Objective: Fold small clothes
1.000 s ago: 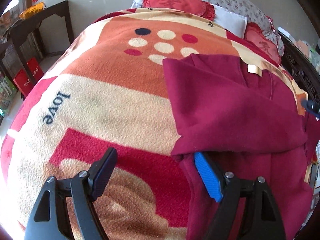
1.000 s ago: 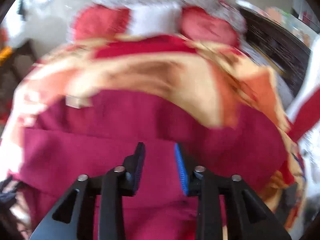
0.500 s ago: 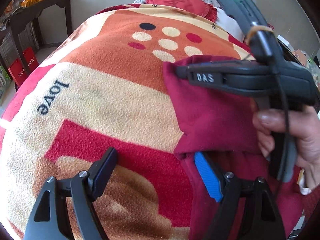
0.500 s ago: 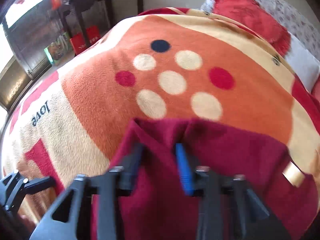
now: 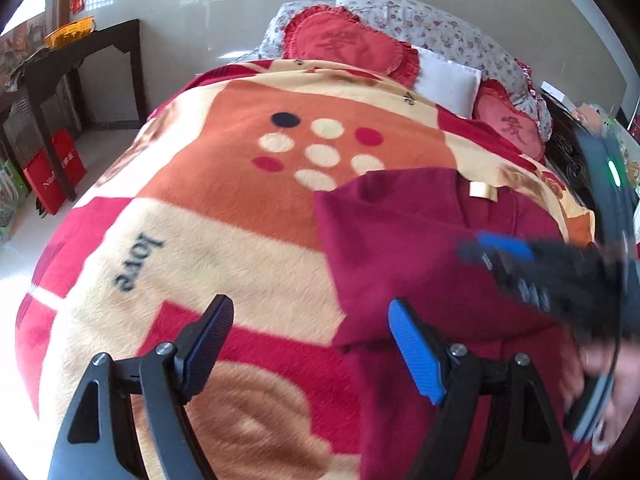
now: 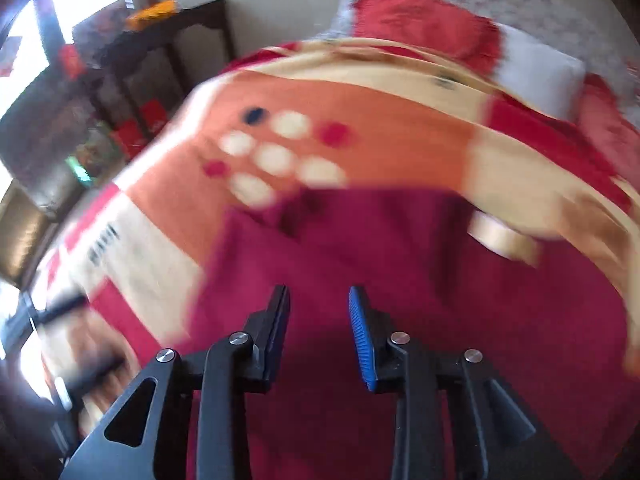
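Note:
A maroon garment (image 5: 400, 240) lies on the patterned fleece blanket (image 5: 240, 240), its left part folded over onto the body, a beige neck tag (image 5: 482, 191) showing at the top. My left gripper (image 5: 310, 308) hangs open above the garment's left fold edge, with the blue pad over the cloth and the black pad over the blanket. My right gripper (image 5: 486, 248) is a blur over the garment's right half, held by a hand (image 5: 592, 380). In its own view the right gripper (image 6: 319, 294) is open over the maroon garment (image 6: 400, 280), with nothing between its pads.
Red heart pillows (image 5: 348, 46) and a white pillow (image 5: 444, 84) lie at the head of the bed. A dark wooden table (image 5: 80, 52) with red boxes (image 5: 56, 168) under it stands left of the bed. A dark carved bed frame (image 5: 568, 152) runs along the right.
The right gripper pulled back from the garment's top left corner toward the lower right. The left gripper rose a little. The garment lies as before.

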